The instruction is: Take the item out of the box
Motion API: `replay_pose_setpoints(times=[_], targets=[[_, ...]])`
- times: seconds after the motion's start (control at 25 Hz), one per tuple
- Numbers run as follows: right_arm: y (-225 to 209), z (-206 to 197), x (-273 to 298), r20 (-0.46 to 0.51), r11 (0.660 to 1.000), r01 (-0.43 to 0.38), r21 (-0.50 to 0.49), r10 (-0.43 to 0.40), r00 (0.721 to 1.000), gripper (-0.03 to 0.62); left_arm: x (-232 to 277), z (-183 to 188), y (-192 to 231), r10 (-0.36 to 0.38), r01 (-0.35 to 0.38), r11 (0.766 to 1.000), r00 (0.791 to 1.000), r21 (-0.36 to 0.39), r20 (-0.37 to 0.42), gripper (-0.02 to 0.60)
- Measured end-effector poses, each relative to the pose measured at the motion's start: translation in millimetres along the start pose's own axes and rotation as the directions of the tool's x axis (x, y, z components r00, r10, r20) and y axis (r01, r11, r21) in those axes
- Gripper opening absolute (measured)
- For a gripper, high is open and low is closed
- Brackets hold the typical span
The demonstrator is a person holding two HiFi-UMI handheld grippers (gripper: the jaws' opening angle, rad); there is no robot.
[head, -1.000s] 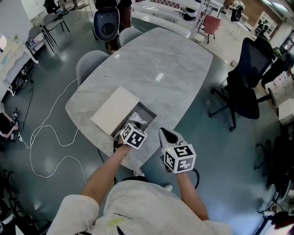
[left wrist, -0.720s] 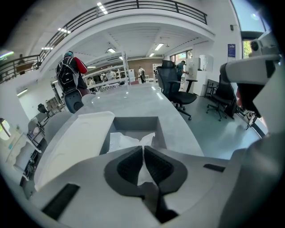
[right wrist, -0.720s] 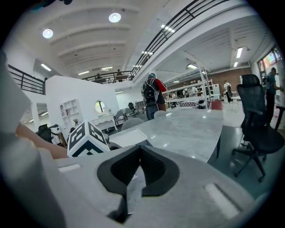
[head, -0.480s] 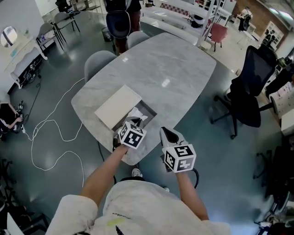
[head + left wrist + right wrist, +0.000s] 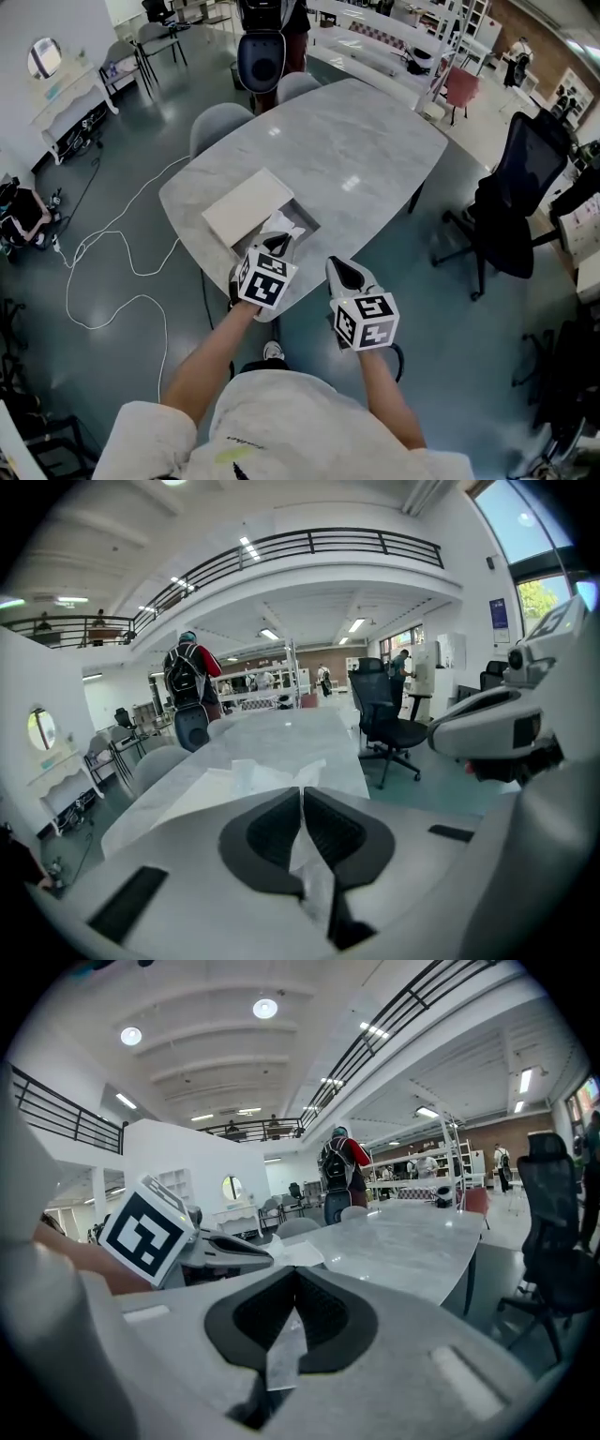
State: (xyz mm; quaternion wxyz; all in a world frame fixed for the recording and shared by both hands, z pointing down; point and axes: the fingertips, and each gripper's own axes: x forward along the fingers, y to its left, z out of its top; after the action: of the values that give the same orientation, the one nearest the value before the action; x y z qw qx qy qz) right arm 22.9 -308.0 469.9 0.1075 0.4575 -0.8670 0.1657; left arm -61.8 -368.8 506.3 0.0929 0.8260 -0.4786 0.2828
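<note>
Both tongs are held at the near side of the box (image 5: 306, 225), which sits open at the near edge of the table (image 5: 347, 141). In the head view, the left tongs (image 5: 276, 246) are pointed into the box's near corner, at or just above the crumpled tissue paper (image 5: 282, 228) that fills it. The right tongs (image 5: 339, 272) are held to the right of the box, off the table edge and apart from it. A flat white lid (image 5: 246, 206) lies against the box's left side; whether it rests on the box or beside it cannot be told. No item is visible, so it is judged to be buried under the tissue.

In the left gripper view, the left tongs (image 5: 302, 794) are seen pressed together, with only a thin pale strip in the seam. Whether that strip is tissue or part of the pads cannot be told. The tissue shows just beyond the tips.

In the right gripper view, the right tongs (image 5: 294, 1283) are likewise closed, with a similar strip between them and nothing from the box held. The left gripper is seen between them and the box.

The step in hand is judged to be the reach into the opened box, with the item not yet lifted. For the next move, the left tongs would have to be opened, the tissue parted, the item found and clamped, and then raised clear of the box wall.
</note>
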Motion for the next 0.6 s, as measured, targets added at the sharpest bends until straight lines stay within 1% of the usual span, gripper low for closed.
replay_pose_setpoints(times=[0.2,0.36,0.6], targets=[[12,6,-19,0.014,0.999,-0.032,-0.028,0.032,0.999,0.005,-41,8,-8,0.045,-0.042,0.998,0.997,-0.043,0.065,0.02],[22,9,-30,0.031,0.997,-0.072,-0.04,0.074,0.997,0.005,-70,10,-13,0.095,-0.085,0.993,0.988,-0.085,0.119,0.02],[25,9,-51,0.053,0.993,-0.093,-0.07,0.097,0.994,0.005,-98,1,-33,0.146,-0.122,0.981,0.976,-0.152,0.159,0.02]])
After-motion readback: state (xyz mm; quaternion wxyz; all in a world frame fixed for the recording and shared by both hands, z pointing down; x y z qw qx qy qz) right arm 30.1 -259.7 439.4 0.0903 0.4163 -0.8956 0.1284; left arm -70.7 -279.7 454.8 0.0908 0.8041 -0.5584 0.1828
